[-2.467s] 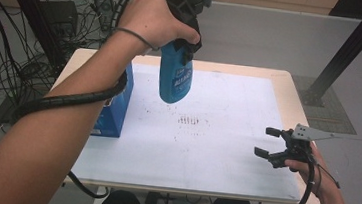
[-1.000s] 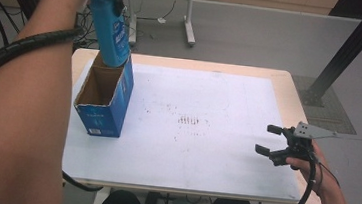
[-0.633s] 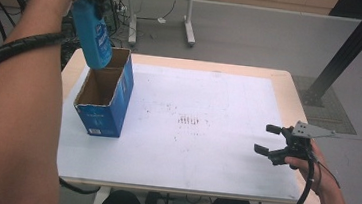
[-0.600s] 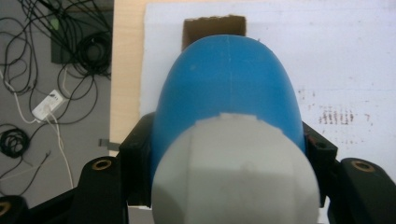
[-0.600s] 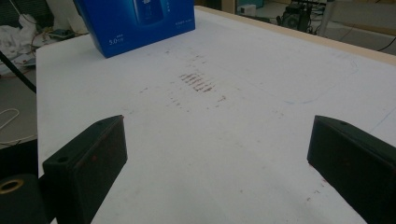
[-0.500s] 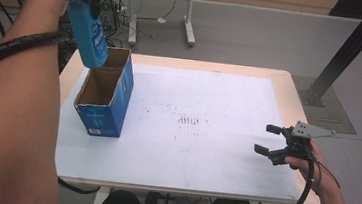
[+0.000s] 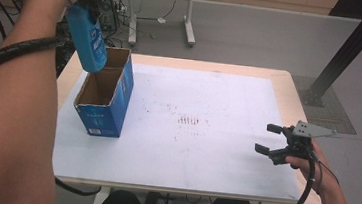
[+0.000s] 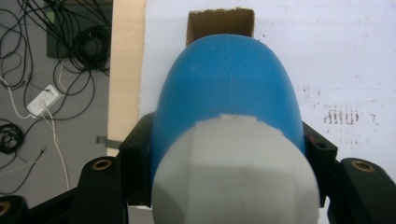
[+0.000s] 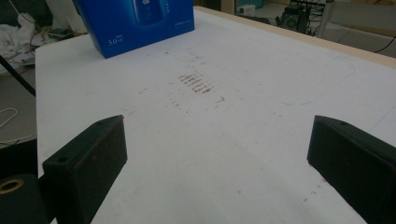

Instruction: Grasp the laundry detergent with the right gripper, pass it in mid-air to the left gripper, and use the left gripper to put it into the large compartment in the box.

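Above the open box (image 7: pixel 103 94) at the tabletop's (image 7: pixel 223 166) left side, the left gripper (image 7: pixel 86 0) holds the blue bottle (image 7: pixel 87 38) cap-up, its rounded base just over the box's far rim. A couple of seconds ago the bottle hung over the middle of the tabletop; since then it has been carried across to the left and, in the last second, eased down toward the cardboard mouth. In the left gripper view the jaws are clamped on the bottle (image 8: pixel 226 93) just below its grey cap (image 8: pixel 236 170), and the box opening (image 8: pixel 220 25) shows straight beyond the base, so the line-up looks about right. The base is not yet inside the box, though. I judge the work to be at the lowering stage: the bottle should go straight down between the walls before the grip is let go, and the tilt may need correcting so the base does not catch the rim.

The right gripper (image 7: pixel 273 139) has stayed put over the tabletop's near right corner, jaws apart and holding nothing; its own view looks across the marked white sheet toward the box (image 9: pixel 140 21).
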A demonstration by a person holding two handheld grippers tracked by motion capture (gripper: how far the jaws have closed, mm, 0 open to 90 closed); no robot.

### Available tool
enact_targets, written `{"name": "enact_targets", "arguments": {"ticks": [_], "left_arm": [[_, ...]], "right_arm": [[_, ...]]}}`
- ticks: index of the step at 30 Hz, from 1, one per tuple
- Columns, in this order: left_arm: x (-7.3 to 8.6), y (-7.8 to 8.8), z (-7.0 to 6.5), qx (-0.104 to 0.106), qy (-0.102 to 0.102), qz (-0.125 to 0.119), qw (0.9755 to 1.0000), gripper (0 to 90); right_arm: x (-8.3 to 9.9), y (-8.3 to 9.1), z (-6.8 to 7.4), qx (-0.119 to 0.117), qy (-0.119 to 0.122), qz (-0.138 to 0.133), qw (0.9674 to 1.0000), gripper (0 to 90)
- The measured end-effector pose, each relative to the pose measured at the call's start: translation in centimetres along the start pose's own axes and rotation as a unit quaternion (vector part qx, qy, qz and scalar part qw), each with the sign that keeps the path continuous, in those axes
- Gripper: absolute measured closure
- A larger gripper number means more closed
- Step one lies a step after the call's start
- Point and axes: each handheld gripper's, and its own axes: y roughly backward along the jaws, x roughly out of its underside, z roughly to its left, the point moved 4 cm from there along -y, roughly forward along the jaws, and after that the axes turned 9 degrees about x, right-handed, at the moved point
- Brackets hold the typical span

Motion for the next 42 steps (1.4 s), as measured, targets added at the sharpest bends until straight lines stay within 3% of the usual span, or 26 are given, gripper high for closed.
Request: {"name": "enact_targets", "arguments": {"ticks": [5,17,36,42], "left_arm": [[0.0,-1.0,0.1,-0.006,0.001,0.008,1.0000,37.9],[0.3,-3.4,0.8,0.004,0.008,0.017,0.9998,37.9],[0.5,-5.9,0.6,-0.005,0.008,0.030,0.9995,37.8],[0.6,-6.3,1.0,0.002,0.008,0.031,0.9995,37.8]], "right_arm": [[0.2,-0.1,0.0,0.000,-0.001,0.000,1.0000,4.8],[0.2,-0.1,0.1,0.001,-0.002,0.002,1.0000,4.8],[0.4,-0.2,0.1,0.001,-0.004,0.001,1.0000,4.7],[0.4,-0.1,0.1,0.001,-0.003,0.000,1.0000,4.7]]}}
